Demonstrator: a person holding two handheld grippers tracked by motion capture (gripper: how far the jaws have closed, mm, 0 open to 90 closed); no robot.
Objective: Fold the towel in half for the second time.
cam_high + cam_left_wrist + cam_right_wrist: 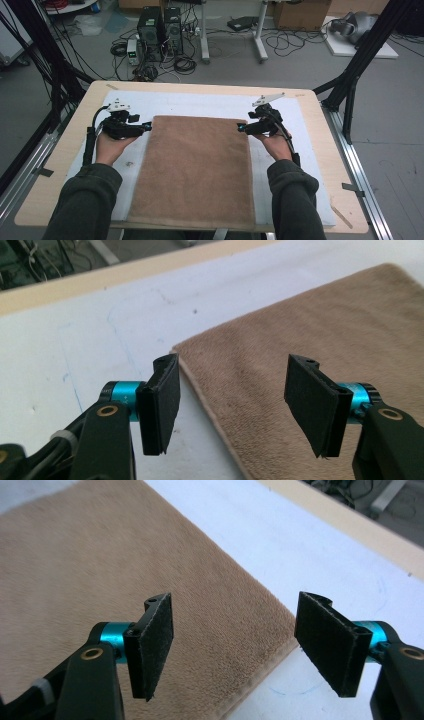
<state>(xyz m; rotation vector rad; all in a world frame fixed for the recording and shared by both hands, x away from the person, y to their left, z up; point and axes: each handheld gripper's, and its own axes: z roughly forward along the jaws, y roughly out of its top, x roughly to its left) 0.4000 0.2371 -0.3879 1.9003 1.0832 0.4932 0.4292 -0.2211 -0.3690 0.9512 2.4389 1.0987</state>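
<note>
The soft brown fuzzy towel (195, 170) lies flat in the middle of the frame, not yet folded. The left hand-held gripper (235, 405) and right hand-held gripper (235, 645) are spread wide at its two upper corners, pinching nothing. Grabbing and folding are left.

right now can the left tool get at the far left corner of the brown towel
Probably yes: the left tool is open and sits right over that corner of the towel, with nothing between them.

Even, soft light; faint shadows; high view perhaps slightly soft.
</note>
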